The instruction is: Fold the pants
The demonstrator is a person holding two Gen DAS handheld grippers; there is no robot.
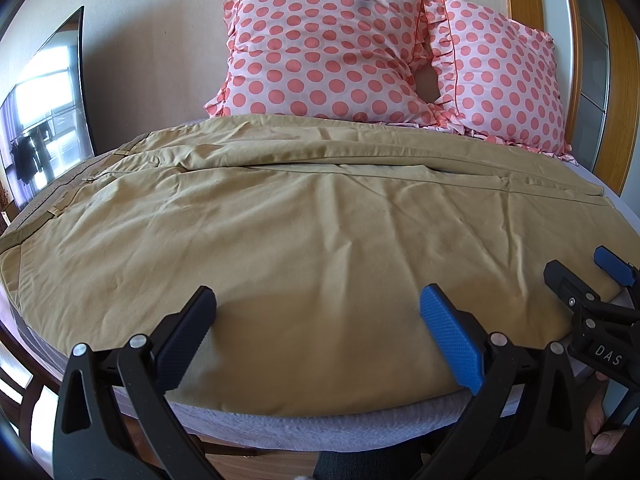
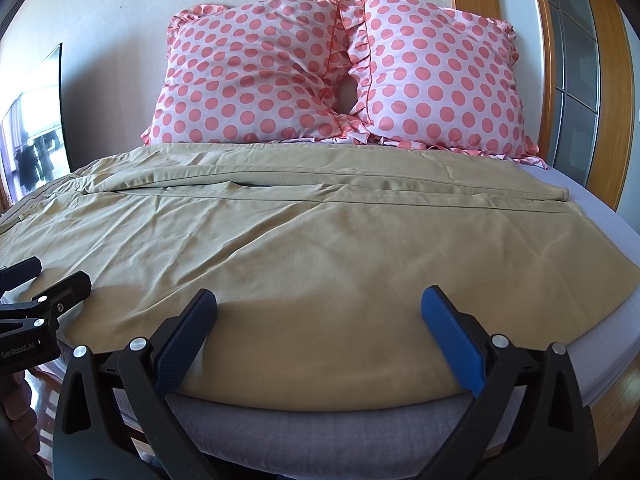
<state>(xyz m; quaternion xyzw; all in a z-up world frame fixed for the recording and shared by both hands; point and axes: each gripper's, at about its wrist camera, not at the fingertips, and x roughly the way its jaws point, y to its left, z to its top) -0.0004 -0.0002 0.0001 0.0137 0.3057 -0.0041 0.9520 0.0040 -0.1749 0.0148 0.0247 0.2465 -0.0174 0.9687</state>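
Left wrist view: tan pants [image 1: 304, 216] flat on bed [image 1: 320, 416], long axis left-right, waistband left, leg hems right, legs side by side. Left gripper [image 1: 318, 304] fingers spread, empty, over near edge. Right gripper [image 2: 319, 305] likewise, fingers spread, empty.

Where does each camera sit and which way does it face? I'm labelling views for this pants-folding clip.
Left wrist: on the left gripper at the bed's near edge, facing the tan cotton pants and pink polka-dot pillows; the right gripper shows at right.
Right wrist: on the right gripper, same heading; the left gripper shows at left.
Shared: pants, pillows, grey mattress.
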